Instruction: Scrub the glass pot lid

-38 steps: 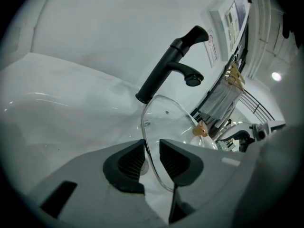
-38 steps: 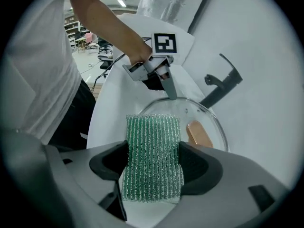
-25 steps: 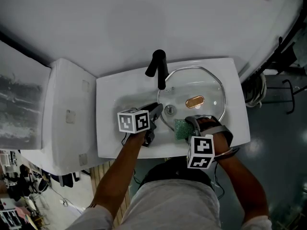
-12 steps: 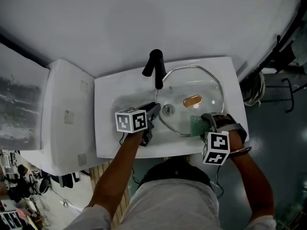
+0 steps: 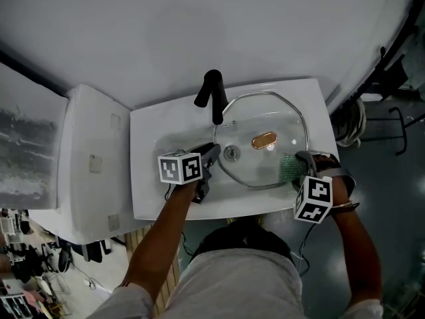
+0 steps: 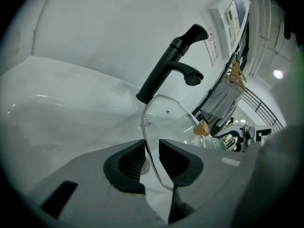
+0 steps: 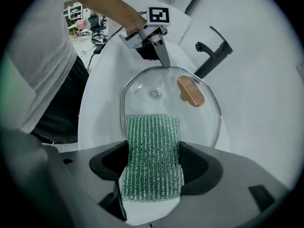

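Currently: scrubbing the lid (image 5: 265, 121) in the sink (image 5: 149, 185)

Left gripper (image 6: 151, 156) is pinching the lid's left rim, right of the tap (image 5: 214, 95). Right gripper (image 7: 153, 163) is clamping a green sponge (image 7: 152, 141), touching the lid's right edge. Advice: keeping the rim steady and the sponge flat while sweeping left.

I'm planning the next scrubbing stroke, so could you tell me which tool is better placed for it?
Right. The right tool grips the green scouring pad at the rim of the glass pot lid; the left tool clamps its opposite edge, steadying it.
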The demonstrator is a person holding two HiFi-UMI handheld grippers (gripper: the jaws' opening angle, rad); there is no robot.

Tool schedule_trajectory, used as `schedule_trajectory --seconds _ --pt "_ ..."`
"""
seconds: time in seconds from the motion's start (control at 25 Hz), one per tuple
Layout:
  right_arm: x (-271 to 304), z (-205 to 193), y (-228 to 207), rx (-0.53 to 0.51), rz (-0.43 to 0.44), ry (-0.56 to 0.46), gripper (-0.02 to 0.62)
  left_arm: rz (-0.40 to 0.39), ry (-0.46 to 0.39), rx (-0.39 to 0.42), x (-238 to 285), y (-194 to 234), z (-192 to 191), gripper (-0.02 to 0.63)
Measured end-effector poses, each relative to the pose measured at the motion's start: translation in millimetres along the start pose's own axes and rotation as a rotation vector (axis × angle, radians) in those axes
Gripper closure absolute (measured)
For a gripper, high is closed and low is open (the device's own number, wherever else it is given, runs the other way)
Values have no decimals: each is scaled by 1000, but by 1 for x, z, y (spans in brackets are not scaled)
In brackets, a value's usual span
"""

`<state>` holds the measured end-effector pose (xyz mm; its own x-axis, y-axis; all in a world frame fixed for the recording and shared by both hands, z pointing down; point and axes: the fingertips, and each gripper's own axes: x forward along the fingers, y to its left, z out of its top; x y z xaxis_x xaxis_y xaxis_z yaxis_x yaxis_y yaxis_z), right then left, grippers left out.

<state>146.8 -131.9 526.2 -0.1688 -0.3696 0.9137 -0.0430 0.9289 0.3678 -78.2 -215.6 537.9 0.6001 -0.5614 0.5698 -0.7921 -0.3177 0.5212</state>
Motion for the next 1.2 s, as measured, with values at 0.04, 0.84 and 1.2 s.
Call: schedule_trajectory --seconds 0.04,0.84,1.2 --pt "-1 -1 -1 6 -3 -1 264 2 0 1 0 0 0 508" --pt "-110 66 -56 490 -104 -522 264 -58 -193 150 -62 -62 44 483" --pt "-170 102 -91 658 -182 -835 263 -215 -445 303 -120 -156 88 488"
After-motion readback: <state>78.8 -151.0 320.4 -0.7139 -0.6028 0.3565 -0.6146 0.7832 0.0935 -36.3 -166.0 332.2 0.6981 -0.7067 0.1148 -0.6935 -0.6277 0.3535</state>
